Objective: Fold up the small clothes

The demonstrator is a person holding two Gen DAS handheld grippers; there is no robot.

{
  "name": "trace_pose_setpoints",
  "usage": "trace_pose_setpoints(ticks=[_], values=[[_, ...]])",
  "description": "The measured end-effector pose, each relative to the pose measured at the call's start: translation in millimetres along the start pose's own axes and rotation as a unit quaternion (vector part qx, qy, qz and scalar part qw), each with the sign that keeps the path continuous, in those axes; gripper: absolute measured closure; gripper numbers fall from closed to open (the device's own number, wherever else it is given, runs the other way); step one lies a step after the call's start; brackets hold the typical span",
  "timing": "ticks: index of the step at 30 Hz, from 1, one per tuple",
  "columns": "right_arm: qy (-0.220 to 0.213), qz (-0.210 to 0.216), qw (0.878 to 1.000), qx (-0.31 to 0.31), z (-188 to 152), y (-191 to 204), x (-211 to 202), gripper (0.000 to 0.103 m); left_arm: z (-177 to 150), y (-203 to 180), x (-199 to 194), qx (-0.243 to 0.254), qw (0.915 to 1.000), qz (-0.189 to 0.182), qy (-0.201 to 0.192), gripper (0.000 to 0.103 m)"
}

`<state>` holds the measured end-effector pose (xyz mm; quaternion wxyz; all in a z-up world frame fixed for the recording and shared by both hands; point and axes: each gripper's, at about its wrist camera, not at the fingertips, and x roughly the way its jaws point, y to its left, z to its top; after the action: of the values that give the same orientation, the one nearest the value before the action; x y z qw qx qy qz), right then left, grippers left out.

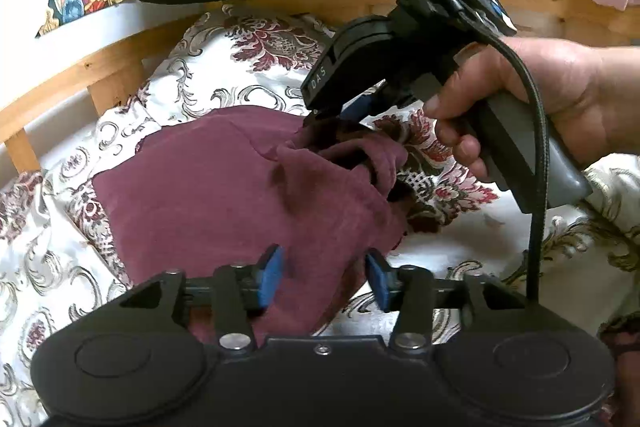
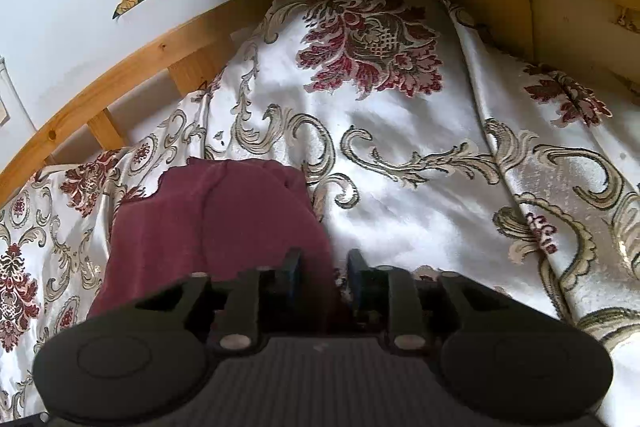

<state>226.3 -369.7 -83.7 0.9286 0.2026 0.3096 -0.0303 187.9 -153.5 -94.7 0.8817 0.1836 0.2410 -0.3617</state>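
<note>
Left gripper [image 1: 325,277]: apart, low centre, over cloth [image 1: 224,187].
Right gripper [image 1: 340,117]: seemingly clamped on cloth's bunched edge, mid-frame.
Technique: carry edge across flat; release only once aligned.

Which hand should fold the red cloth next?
Probably the right gripper: its fingers already pinch a bunched corner of the maroon cloth, ready to pull it over. The left gripper is open above the near edge, holding nothing.
</note>
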Motion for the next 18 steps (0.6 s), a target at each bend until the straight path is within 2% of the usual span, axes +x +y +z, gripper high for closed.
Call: trace_pose_setpoints(ticks=[2,4,5,9,10,11,13,15,18], values=[[0.003,0.000,1.000,0.005,1.5,-2.9,-2.4,0.052,0.1,5.2,-3.8,-0.023,0.9996,-0.013,-0.001,0.039],[0.007,0.005,1.000,0.015,3.3,-6.8,-5.3,0.036,0.1,12.3,-9.6,-0.055,0.9980,-0.029,-0.006,0.033],[0.006,0.007,1.000,0.019,3.9,-8.3,-7.1,0.033,-0.1,16.7,-12.8,-0.073,0.9966,-0.037,-0.009,0.029],[0.011,0.020,0.999,0.022,6.8,-8.1,-15.8,0.011,-1.6,37.8,-25.4,-0.154,0.9859,-0.059,-0.029,0.019],[0.014,0.026,0.999,0.022,7.2,-6.3,-18.4,0.007,-2.2,43.2,-28.8,-0.174,0.9821,-0.061,-0.038,0.011],[0.018,0.036,0.999,0.019,7.5,-4.4,-21.5,0.004,-2.3,47.4,-31.5,-0.189,0.9793,-0.056,-0.046,0.001],[0.029,0.051,0.998,0.010,7.1,0.9,-26.7,0.001,-4.3,57.5,-38.2,-0.219,0.9732,-0.026,-0.066,0.001],[0.042,0.055,0.998,-0.013,4.7,8.7,-31.1,0.000,-6.4,69.4,-40.3,-0.247,0.9663,-0.015,-0.071,0.001],[0.069,0.034,0.994,-0.077,-3.2,24.7,-34.1,0.000,-12.8,89.6,-38.4,-0.310,0.9484,-0.003,-0.068,0.001]])
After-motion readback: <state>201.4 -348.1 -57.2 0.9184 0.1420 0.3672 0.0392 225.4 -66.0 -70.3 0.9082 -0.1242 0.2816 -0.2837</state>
